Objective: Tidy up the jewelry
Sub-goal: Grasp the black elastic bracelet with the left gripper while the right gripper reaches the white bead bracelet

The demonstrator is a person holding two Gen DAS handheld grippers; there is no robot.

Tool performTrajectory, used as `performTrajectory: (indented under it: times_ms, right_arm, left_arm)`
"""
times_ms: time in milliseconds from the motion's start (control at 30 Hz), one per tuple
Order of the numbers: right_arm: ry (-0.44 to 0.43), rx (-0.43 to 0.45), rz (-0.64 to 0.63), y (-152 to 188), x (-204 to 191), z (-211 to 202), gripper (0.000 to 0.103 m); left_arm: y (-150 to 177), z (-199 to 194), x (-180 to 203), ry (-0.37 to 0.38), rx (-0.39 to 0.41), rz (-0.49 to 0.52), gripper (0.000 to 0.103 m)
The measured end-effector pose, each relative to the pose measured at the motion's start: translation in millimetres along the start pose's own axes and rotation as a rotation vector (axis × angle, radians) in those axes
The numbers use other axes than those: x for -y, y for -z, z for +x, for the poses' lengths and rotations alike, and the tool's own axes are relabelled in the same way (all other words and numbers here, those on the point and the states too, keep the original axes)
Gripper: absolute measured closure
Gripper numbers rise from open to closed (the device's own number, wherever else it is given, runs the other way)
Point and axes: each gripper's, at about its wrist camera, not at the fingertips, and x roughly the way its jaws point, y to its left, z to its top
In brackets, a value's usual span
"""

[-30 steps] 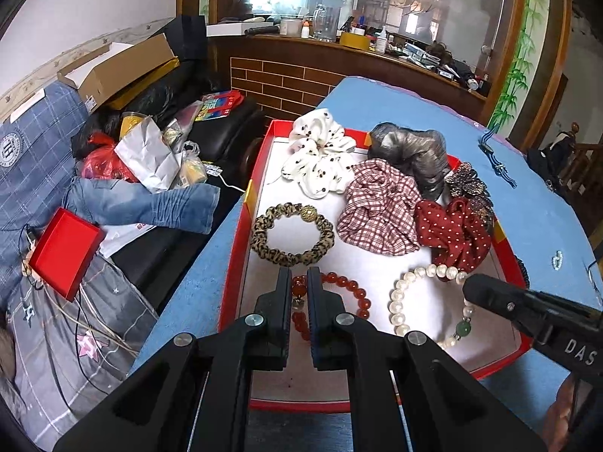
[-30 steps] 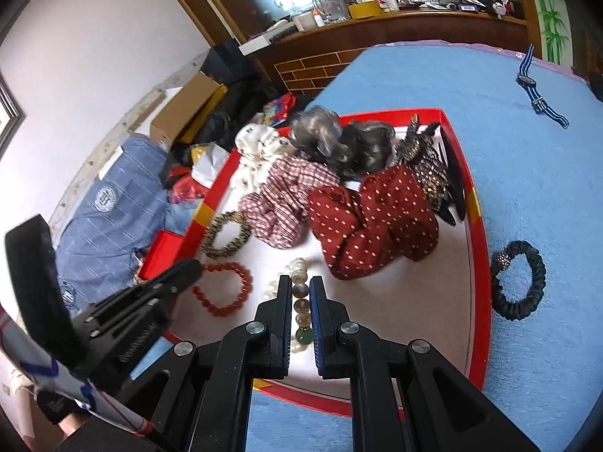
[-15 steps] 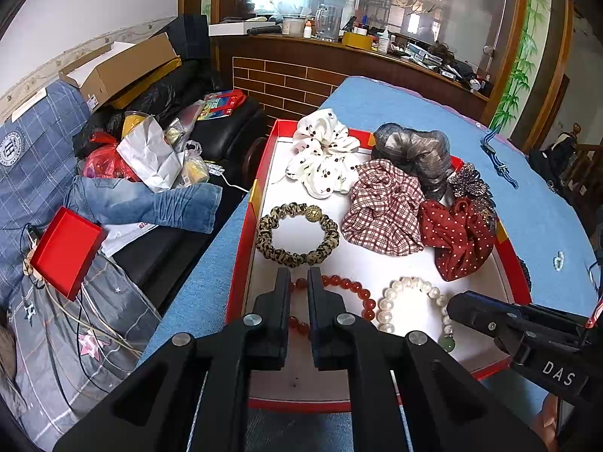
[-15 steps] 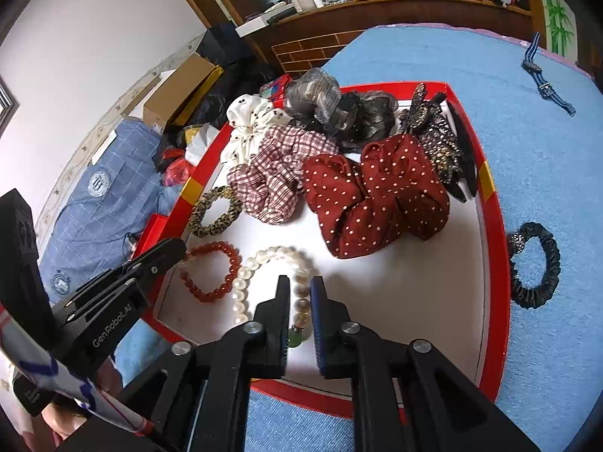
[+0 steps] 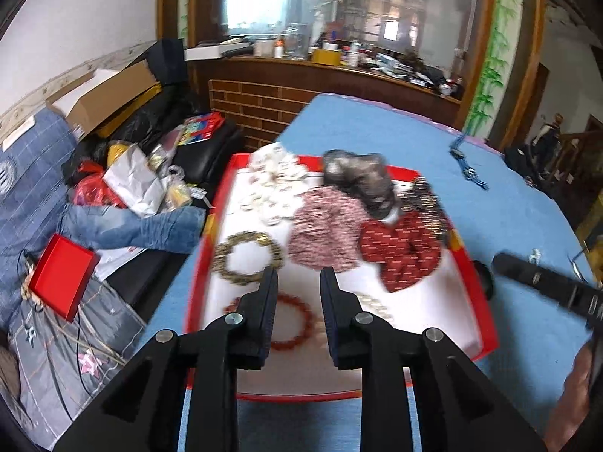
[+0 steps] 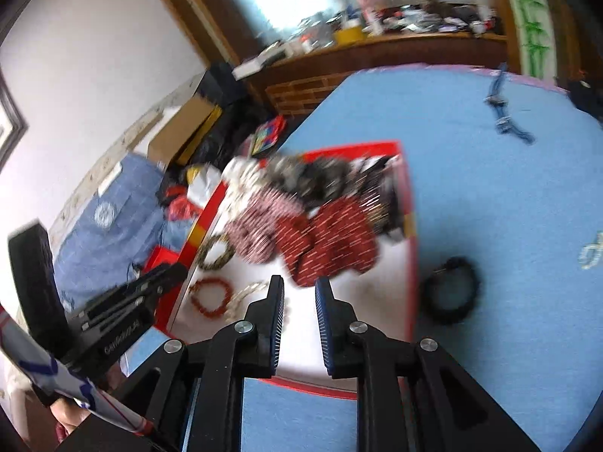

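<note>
Above the red tray [image 5: 469, 263], where scrunchies and bead bracelets [image 5: 292, 324] already lie, both tools, left [image 5: 297, 282] and right [image 6: 299, 288], hang spread and empty, while a black scrunchie [image 6: 450, 290] waits on the blue bench [image 6: 508, 196].

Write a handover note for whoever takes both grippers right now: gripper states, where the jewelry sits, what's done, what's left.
Left gripper: open, empty, above the near end of the red tray.
Right gripper: open, empty, above the same tray.
In the tray: red bead bracelet, pearl bracelet, leopard hair tie, scrunchies at the far end.
Left: black hair tie on the blue tablecloth beside the tray; a small pale piece farther right, too blurred to identify.
</note>
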Motion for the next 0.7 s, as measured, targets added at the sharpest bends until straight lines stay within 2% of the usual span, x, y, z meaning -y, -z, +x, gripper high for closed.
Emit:
performTrajectory:
  times_ms: [100,233,367,467,633,700]
  right_arm:
    - [0.055,0.045,0.049,-10,30,-24,0.084]
    - [0.147,0.088,0.152,-18,90,-53,0.085]
    - [0.280,0.101,0.239,-17,147,-64,0.085]
    - [0.308,0.096,0.331,-12,184,-68,0.085]
    - [0.288,0.123,0.438,-12,213,-85,0.085]
    - [0.297,0.144,0.459,-12,219,-93,0.085]
  left_arm:
    - [-2,0,24,0.042,-0.019,0.033,0.081]
    - [-3,4,65,0.116,-0.058,0.097,0.081]
    - [-6,13,117,0.212,-0.129,0.170,0.081]
    - [-9,27,158,0.273,-0.190,0.232,0.081]
    - [-8,70,210,0.266,-0.312,0.304,0.081]
    - [-6,87,221,0.215,-0.350,0.322,0.081]
